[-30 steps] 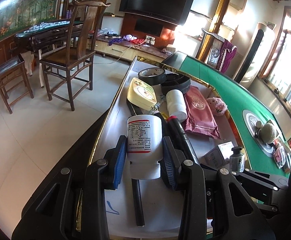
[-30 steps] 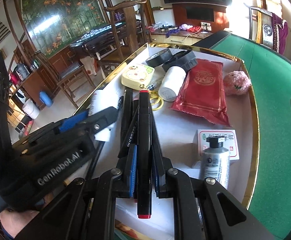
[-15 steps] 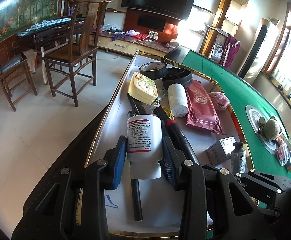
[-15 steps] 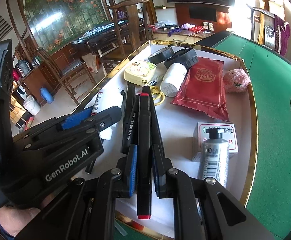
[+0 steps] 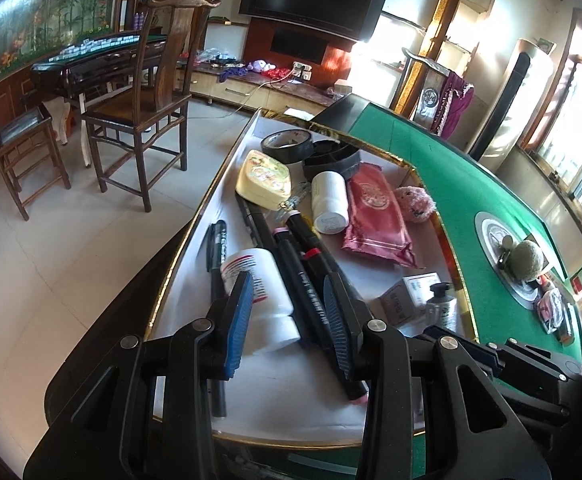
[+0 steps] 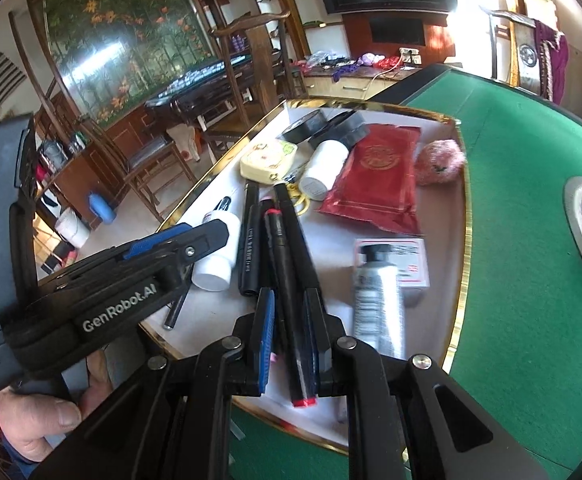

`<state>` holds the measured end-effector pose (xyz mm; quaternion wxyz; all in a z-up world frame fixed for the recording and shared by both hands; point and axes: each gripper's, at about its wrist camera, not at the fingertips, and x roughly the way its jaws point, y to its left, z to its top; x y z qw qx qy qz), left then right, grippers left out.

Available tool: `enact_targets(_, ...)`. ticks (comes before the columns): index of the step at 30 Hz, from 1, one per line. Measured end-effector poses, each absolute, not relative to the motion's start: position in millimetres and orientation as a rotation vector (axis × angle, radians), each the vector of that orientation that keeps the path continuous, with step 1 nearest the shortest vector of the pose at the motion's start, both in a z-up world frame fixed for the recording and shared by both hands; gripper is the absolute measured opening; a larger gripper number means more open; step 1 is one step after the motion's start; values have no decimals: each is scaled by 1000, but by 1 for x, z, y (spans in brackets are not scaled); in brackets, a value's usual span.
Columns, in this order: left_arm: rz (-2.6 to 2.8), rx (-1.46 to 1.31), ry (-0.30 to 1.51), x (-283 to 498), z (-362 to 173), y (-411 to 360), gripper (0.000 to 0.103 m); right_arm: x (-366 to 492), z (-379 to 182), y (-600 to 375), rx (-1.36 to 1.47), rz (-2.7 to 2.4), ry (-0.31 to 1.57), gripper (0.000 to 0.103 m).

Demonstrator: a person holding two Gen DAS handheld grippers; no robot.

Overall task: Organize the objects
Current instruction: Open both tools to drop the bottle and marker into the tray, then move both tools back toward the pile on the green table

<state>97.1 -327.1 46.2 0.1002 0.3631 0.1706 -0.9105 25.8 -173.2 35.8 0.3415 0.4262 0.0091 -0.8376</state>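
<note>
A white tray (image 5: 299,396) with a gold rim holds many objects. My left gripper (image 5: 287,312) is open; a white bottle with a red-striped label (image 5: 259,296) lies on the tray between its jaws, loose, next to black markers (image 5: 303,276). My right gripper (image 6: 289,320) is open a little, with a black marker with a red end (image 6: 291,300) lying between its pads. The left gripper shows in the right wrist view (image 6: 179,240) over the white bottle (image 6: 219,256).
On the tray lie a red pouch (image 5: 375,216), a second white bottle (image 5: 329,202), a yellow case (image 5: 265,178), tape rolls (image 5: 287,146), a pink pompom (image 5: 413,204), a small box (image 5: 407,300) and a silver bottle (image 6: 379,300). Green felt table (image 5: 451,184) lies right; chairs (image 5: 147,100) stand left.
My left gripper has opened and let go of the white bottle, which now lies on the tray. My right gripper has loosened on the red-ended marker, which is now tilted.
</note>
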Motion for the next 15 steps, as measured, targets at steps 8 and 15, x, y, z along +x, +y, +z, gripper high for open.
enact_targets(8,-2778,1104,391,89,61,-275,35,11,50,-87,1122,-2272,-145,14)
enact_targets(15,-2951,1320,291,50,69,-190,35,-7,58,37,1138,-2444,-306,14)
